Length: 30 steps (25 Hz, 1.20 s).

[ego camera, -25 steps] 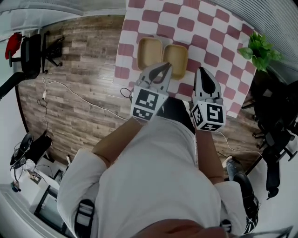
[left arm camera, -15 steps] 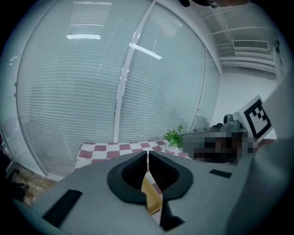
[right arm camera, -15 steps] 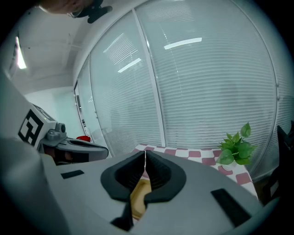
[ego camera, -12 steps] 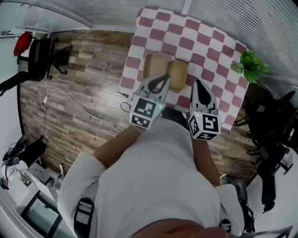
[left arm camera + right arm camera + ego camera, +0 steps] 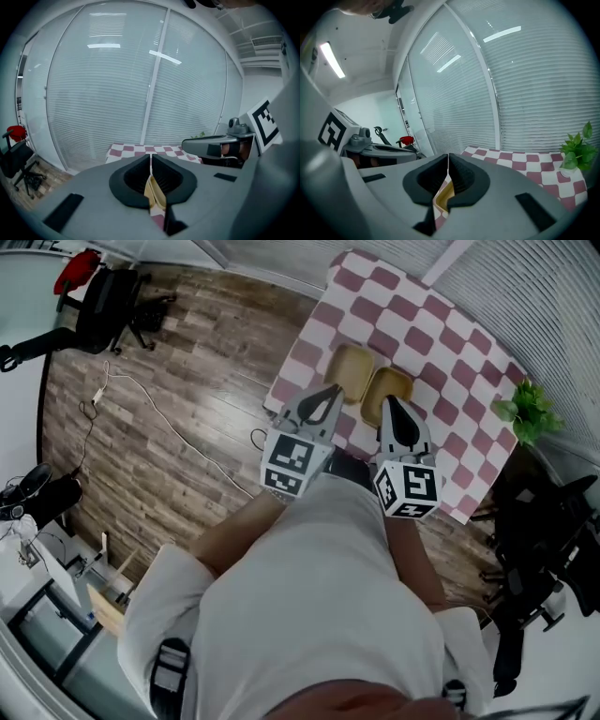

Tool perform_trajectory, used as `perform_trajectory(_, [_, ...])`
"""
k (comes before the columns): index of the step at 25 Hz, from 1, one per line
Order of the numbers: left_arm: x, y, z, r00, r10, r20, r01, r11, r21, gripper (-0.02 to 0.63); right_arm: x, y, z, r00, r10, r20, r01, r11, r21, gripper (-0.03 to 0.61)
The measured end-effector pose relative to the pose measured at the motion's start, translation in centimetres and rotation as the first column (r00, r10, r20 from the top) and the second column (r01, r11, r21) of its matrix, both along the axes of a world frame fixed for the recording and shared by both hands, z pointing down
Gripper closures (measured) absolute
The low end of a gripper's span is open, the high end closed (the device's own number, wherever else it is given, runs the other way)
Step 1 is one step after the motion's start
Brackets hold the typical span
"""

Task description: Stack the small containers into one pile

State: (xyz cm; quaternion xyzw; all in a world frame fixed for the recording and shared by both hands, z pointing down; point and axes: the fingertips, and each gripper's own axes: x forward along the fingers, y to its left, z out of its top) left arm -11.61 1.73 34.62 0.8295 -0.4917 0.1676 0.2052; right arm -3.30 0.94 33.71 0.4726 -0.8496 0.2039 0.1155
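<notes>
Two shallow tan containers sit side by side, empty, on the red-and-white checked table point(image 5: 441, 329): the left container point(image 5: 351, 367) and the right container point(image 5: 392, 388). My left gripper point(image 5: 334, 390) hovers just short of the left container, jaws closed together with nothing between them. My right gripper point(image 5: 388, 401) hangs at the near rim of the right container, also shut and empty. In the left gripper view the left gripper point(image 5: 150, 158) shows a strip of tan container point(image 5: 155, 197) below its jaws. The right gripper view shows the right gripper point(image 5: 448, 161) above a tan container point(image 5: 443, 193).
A potted green plant point(image 5: 528, 411) stands at the table's right corner. Wood floor with a white cable point(image 5: 159, 423) lies left of the table. Black office chairs point(image 5: 105, 304) stand far left, more chairs point(image 5: 548, 549) right. Window blinds point(image 5: 140, 93) run behind the table.
The head view has swung, so the table and containers now sit further right in the picture. Both grippers stay shut at the table's near edge, the right one closer to its container.
</notes>
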Motion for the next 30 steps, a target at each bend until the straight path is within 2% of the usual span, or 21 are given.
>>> perform_trajectory(7, [-0.6, -0.1, 0.7, 1.000, -0.001, 0.004, 0.001, 1.000, -0.015, 0.574, -0.4, -0.3, 0.5, 1.000, -0.004, -0.010, 0.004, 1.000, -0.012, 0.545])
perform_trajectory(13, [-1.5, -1.2, 2.8, 1.000, 0.014, 0.011, -0.014, 0.998, -0.056, 0.572, -1.0, -1.3, 2.1, 1.000, 0.000, -0.022, -0.001, 0.999, -0.038, 0.545])
perform_trajectory(23, [-3.0, -3.0, 9.5, 0.999, 0.029, 0.020, -0.025, 0.987, -0.161, 0.569, -1.6, -2.4, 7.5, 0.998, 0.002, -0.064, -0.010, 0.994, -0.113, 0.543])
perform_trajectory(26, [-3.0, -3.1, 12.2, 1.000, 0.028, 0.013, -0.025, 0.978, -0.206, 0.523, -1.4, -2.6, 9.3, 0.997, 0.009, -0.071, -0.019, 0.991, -0.135, 0.542])
perform_trajectory(30, [-3.1, -3.2, 15.6, 0.999, 0.035, 0.014, -0.031, 0.967, -0.252, 0.518, -1.9, -2.9, 11.8, 0.997, 0.007, -0.078, -0.020, 0.986, -0.164, 0.541])
